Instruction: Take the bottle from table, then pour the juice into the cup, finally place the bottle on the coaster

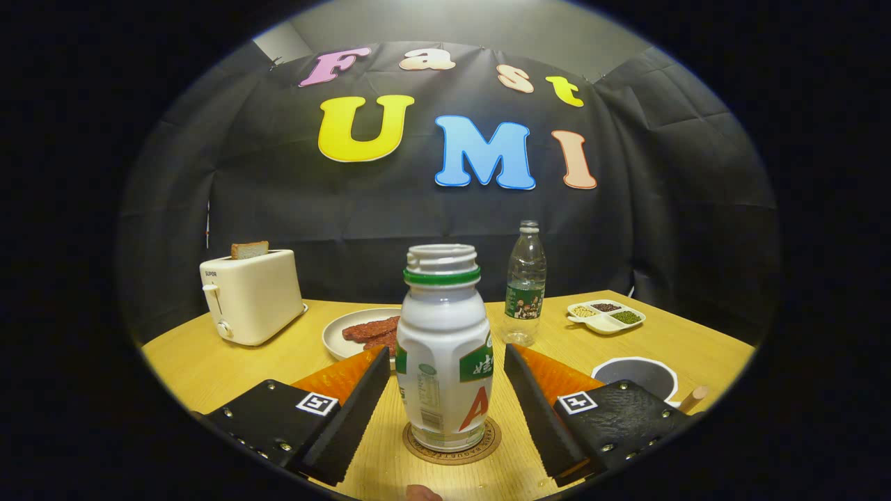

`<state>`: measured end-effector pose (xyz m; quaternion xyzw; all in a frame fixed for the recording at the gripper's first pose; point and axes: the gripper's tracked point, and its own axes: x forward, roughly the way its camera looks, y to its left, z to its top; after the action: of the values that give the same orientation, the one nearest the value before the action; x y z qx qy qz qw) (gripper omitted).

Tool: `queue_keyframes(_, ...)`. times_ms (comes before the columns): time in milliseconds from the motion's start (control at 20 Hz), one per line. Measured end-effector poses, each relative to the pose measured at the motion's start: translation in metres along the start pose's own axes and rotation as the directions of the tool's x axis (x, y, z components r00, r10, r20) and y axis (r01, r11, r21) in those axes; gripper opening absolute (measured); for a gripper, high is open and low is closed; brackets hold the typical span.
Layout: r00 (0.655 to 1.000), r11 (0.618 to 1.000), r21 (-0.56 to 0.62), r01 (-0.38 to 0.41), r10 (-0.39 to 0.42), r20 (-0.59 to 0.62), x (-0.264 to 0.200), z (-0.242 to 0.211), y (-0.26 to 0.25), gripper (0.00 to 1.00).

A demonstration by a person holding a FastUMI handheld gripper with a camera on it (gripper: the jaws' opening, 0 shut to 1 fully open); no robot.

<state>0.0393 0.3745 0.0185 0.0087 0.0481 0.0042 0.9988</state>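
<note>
- A white juice bottle (444,355) with a green ring under its open, capless neck stands upright in the lower middle of the frame.
- The bottle rests on a round brown coaster (452,445) that lies on the wooden counter (209,369).
- The gripper (445,400) has its jaws spread wide, one on each side of the bottle, with a clear gap between each jaw and the bottle's wall; it has hold of nothing.
- A cup (637,376) with a white rim and dark inside sits at the lower right, just beyond the right jaw; what it holds cannot be told.
- A pale wooden stick-like end (694,398) shows just right of the cup.
- A clear plastic water bottle (525,285) with a green label stands upright right of centre, behind the juice bottle.
- A white plate (348,332) with reddish-brown strips of food (372,330) lies left of centre, partly hidden by the juice bottle.
- A cream toaster (252,296) with a slice of bread (249,250) sticking out of its top stands at the middle left.
- A small white divided dish (605,316) with seeds or beans in its compartments sits at the middle right, near the far end of the counter.
- A small part of a person's finger (422,492) shows at the bottom middle.
</note>
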Motion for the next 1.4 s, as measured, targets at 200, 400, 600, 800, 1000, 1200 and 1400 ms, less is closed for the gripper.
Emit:
queue_keyframes(200,0.999,0.998,-0.055,0.012,-0.010,0.042,-0.028,0.043,-0.003,0.99)
queue_keyframes(400,0.995,0.999,-0.051,0.019,-0.014,0.098,-0.056,0.096,-0.006,0.99)
queue_keyframes(600,0.991,1.000,-0.010,0.020,-0.019,0.131,-0.074,0.132,-0.006,0.98)
queue_keyframes(800,0.992,1.000,-0.019,-0.011,0.013,0.128,-0.087,0.143,0.002,0.98)
queue_keyframes(1000,0.992,0.999,-0.047,-0.024,0.030,0.119,-0.093,0.127,-0.013,0.98)
queue_keyframes(1200,0.992,0.996,-0.071,-0.050,0.058,0.113,-0.093,0.104,-0.039,0.99)
queue_keyframes(1400,0.984,0.992,-0.127,-0.013,0.035,0.175,-0.098,0.079,-0.107,0.98)
